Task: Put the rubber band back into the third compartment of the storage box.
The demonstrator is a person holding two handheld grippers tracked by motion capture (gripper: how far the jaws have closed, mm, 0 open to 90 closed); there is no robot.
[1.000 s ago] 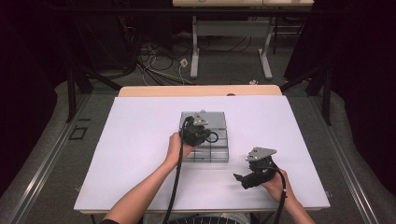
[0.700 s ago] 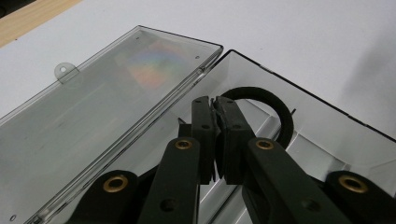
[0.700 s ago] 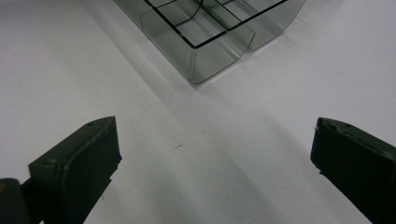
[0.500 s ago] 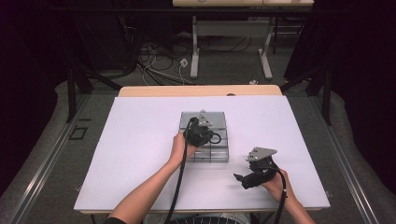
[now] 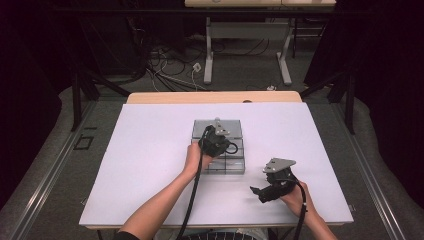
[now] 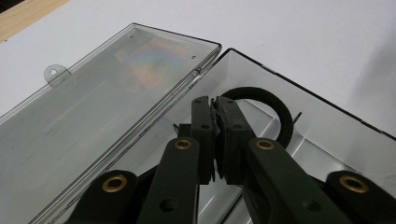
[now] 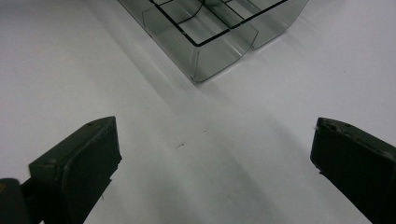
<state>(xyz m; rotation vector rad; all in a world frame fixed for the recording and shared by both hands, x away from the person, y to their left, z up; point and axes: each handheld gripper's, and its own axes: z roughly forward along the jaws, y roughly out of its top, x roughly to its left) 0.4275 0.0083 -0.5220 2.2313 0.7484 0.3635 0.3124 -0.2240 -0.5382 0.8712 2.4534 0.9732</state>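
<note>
A clear plastic compartment box [image 5: 235,167] lies in the middle of the white table, its lid [image 6: 84,121] folded open and flat beside it. My left gripper [image 6: 215,105] is shut on the rim of a black ring [image 6: 282,119], holding it inside an end compartment of the box [image 6: 327,126]. From the high view the left gripper [image 5: 222,145] hangs over the box with the ring [image 5: 233,148] at its tip. My right gripper [image 7: 215,149] stands wide open over bare table with nothing between its jaws, a little short of the box's corner [image 7: 205,51]; in the high view the right gripper [image 5: 257,194] sits to the box's front right.
The white table top [image 5: 150,165] has free room to the left and behind the box. A wooden edge [image 5: 215,97] runs along the far side. Beyond it are cables and a table frame [image 5: 245,55] on the floor.
My left gripper has shifted slightly to the right over the box, still holding the ring. The right gripper has stayed put.
</note>
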